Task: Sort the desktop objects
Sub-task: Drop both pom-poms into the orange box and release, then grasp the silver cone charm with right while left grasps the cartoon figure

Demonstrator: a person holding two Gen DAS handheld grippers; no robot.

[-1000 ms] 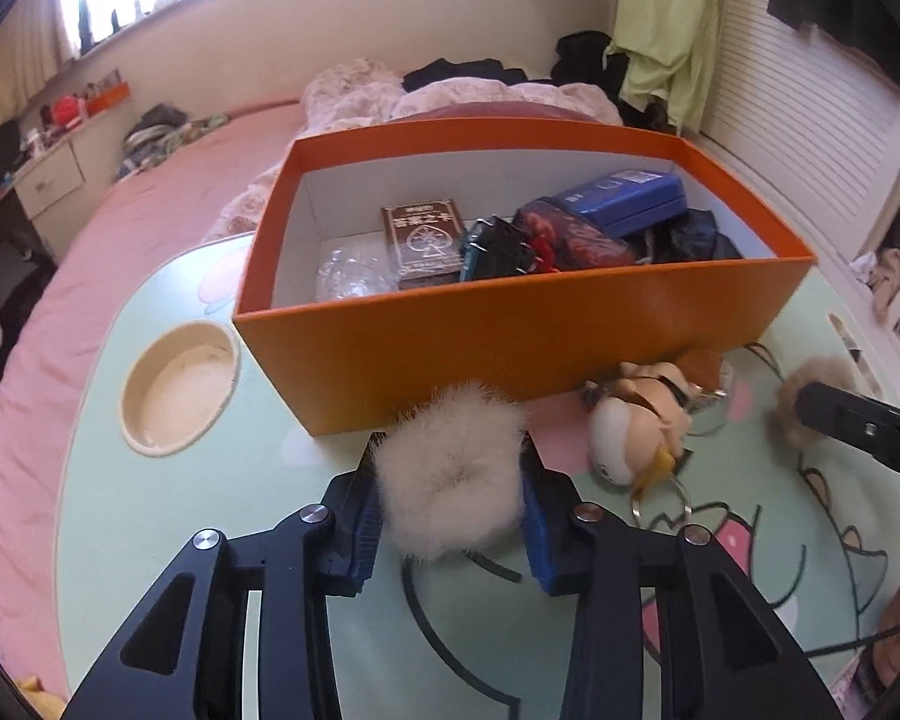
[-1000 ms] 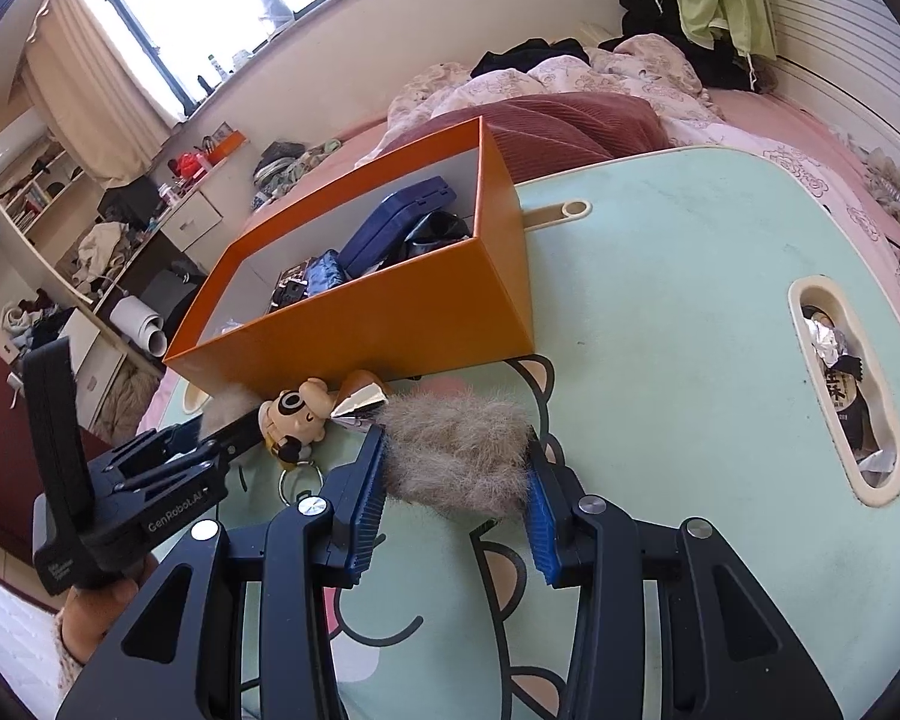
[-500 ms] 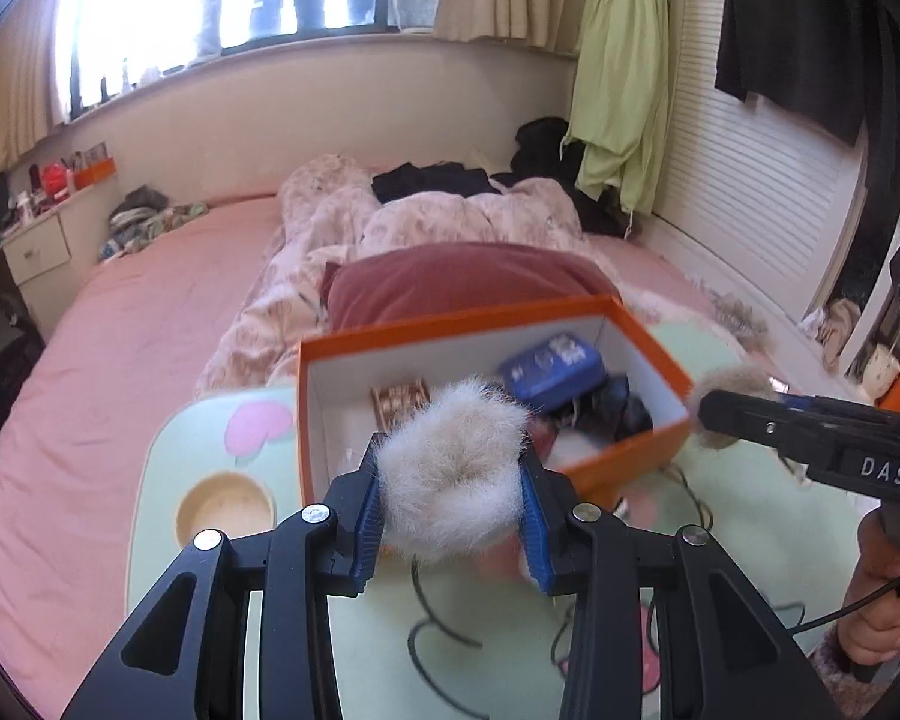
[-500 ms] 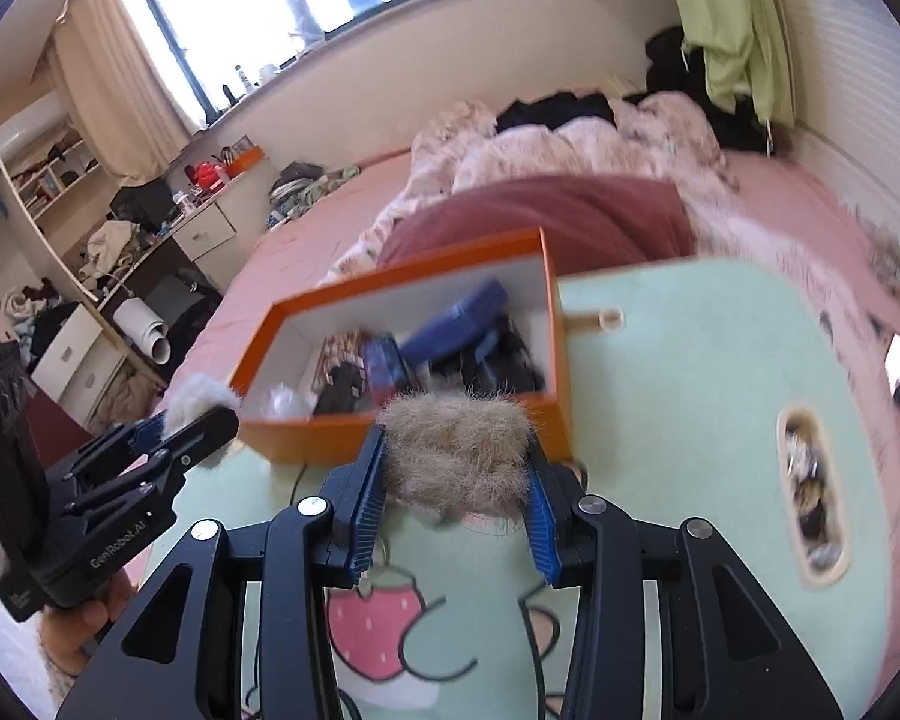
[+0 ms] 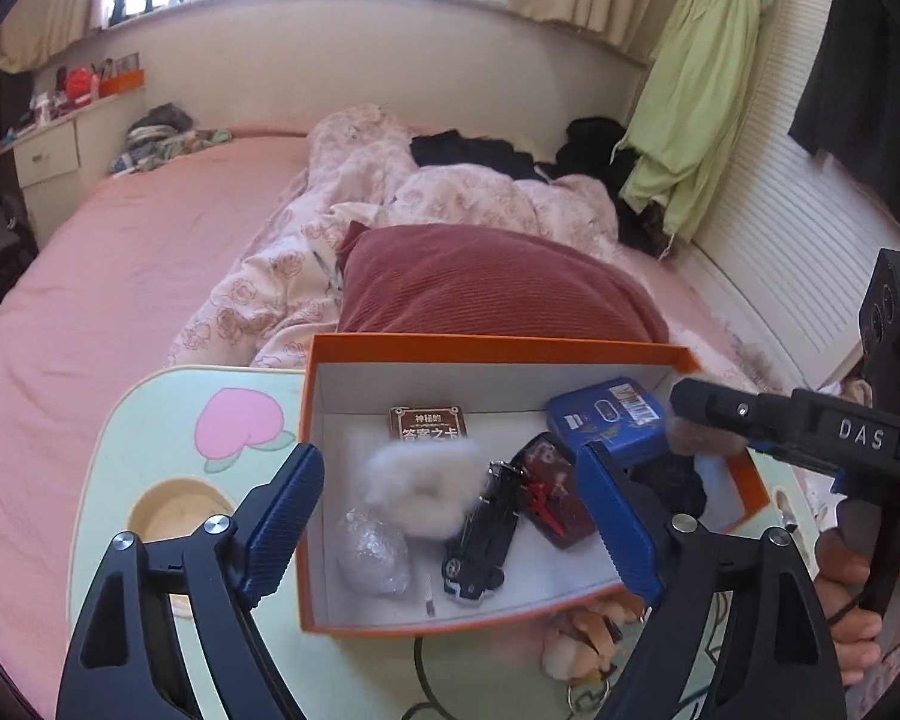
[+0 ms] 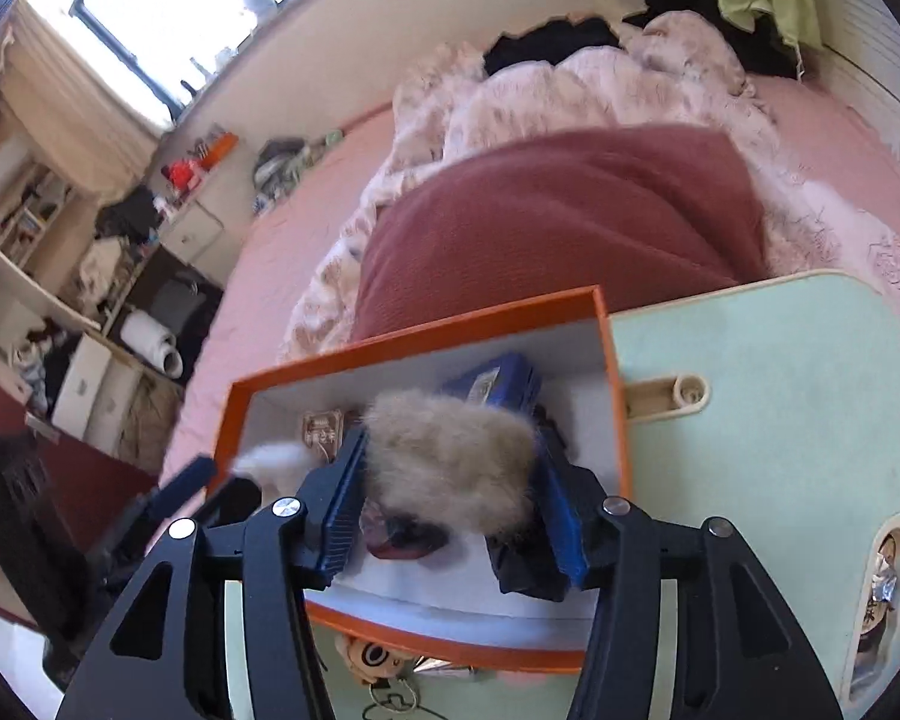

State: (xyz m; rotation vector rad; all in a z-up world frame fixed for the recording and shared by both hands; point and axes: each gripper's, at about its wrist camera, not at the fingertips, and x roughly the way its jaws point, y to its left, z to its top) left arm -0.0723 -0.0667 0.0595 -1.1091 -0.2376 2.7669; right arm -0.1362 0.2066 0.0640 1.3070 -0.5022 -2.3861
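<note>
The left hand-held gripper [image 5: 450, 516] hangs over the orange box [image 5: 492, 343] with its jaws opening wide and nothing between the pads. The white fur pompom [image 5: 423, 487] lies loose in the box, in the gap between the two fingers but clear of both, at about 12 o'clock from the jaw line in the left wrist view. It rests among a small black toy car [image 5: 479, 546], a clear crinkled wrapper [image 5: 371, 551] at its 7 o'clock, and a brown card box [image 5: 429, 422] at its 12 o'clock.

The right hand-held gripper [image 6: 450, 468] is the one the coming move turns on. Its jaws are opening, yet the tan fur pompom [image 6: 450, 456] sits between the blue pads and looks to touch both. That pompom is directly above the box's right half, with a blue case [image 6: 498, 381] at its 12 o'clock and the near orange wall at 6 o'clock. The pompom's long axis runs across the jaws, 9 to 3 o'clock. A straight drop should land it inside; I judge no sideways travel is needed. A doll keychain [image 6: 369, 654] waits on the table [image 6: 780, 390] just outside the near wall, nearer the right hand.
</note>
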